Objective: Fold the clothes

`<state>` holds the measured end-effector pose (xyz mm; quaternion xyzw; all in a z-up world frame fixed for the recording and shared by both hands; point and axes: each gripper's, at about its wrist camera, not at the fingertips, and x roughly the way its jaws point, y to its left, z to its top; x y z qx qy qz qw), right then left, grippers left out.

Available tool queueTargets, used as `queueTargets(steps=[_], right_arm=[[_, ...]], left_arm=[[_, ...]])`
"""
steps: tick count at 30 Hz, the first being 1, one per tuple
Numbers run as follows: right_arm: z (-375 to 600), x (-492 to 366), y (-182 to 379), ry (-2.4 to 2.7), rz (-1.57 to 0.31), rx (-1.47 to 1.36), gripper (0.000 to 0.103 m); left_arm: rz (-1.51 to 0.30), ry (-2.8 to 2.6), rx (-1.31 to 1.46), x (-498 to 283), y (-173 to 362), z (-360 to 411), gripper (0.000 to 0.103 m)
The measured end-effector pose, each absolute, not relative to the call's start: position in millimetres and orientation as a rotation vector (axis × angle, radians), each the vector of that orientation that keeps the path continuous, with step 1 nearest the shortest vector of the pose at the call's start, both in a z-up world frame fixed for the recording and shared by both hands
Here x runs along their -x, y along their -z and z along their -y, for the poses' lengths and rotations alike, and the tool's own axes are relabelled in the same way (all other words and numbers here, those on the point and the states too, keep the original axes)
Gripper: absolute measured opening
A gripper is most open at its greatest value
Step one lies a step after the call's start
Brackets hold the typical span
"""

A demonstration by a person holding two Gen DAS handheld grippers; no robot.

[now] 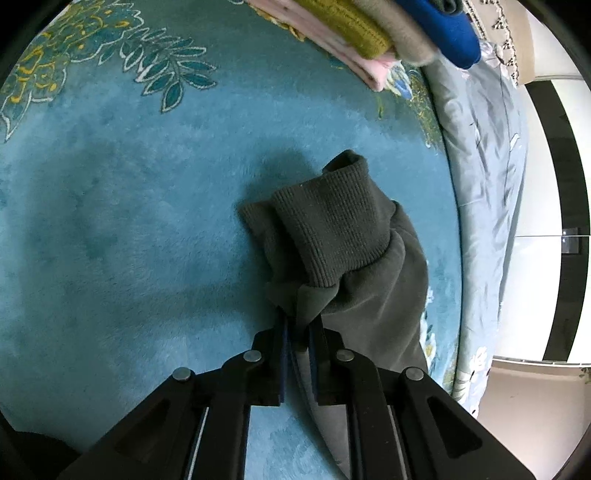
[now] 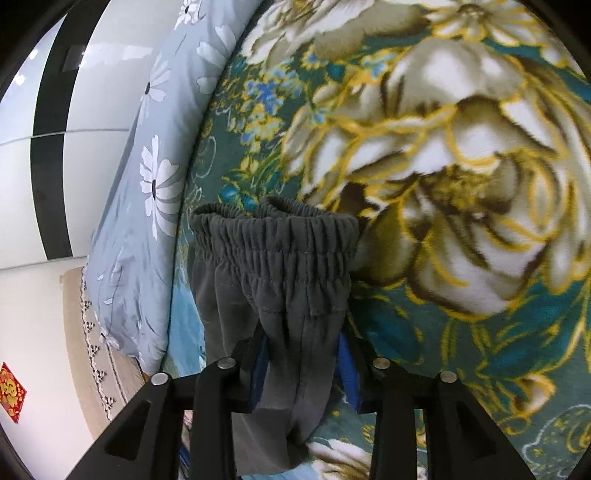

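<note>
While both grippers hold the trousers (image 1: pixel 354 266) over the blanket (image 1: pixel 129 221), the step looks like laying them out for a fold. Left gripper (image 1: pixel 299 328) is pinched shut on fleece just below the ribbed cuff (image 1: pixel 332 225). Right gripper (image 2: pixel 301 354): jaws partly apart, cloth under the gathered waistband (image 2: pixel 275 236) bunched between them; whether the pads press, cannot tell. Next move likely calls for lowering both ends flat, keeping tension. Blanket plush, floral. Folded stack (image 1: pixel 369 33) lies beyond, well apart.
</note>
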<state>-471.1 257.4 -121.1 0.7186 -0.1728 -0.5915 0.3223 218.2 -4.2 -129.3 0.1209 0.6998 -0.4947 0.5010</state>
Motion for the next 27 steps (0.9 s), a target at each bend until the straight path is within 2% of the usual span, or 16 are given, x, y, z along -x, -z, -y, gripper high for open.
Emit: queueTargets(steps=[2,5,9,13,17,23,25,27], right_arm=[[-271,474,114,1.588,0.462,-1.871,0.043],[-285,480,95,1.673,0.486,-1.822,0.044],[-291,489,72,1.712,0.481,-1.740,0.050],[-270,484,61,1.675,0.387,-1.694,0.051],[-247,465,64,1.585,0.290,-1.686,0.051],[-220,426,78,1.408,0.104,-1.703,0.051],[-216,411,89,1.345,0.061,-1.733,0.051],[-214,399,98,1.291,0.043,-1.756,0.051]], left_arm=[[-1.696,1.194,-0.271,-220,132,0,0.009],[-1.708,1.196,-0.211,-234,131,-5,0.015],[-1.711,1.211,-0.133,-236,120,-8,0.026],[-1.643,1.353,-0.156,-226,90,-42,0.027],[-1.554,1.543,-0.379,-158,73,-39,0.027],[-1.753,1.737,-0.730,-22,98,-63,0.029],[-1.806,1.726,-0.874,13,116,-78,0.036],[-1.778,1.676,-0.985,30,135,-88,0.043]])
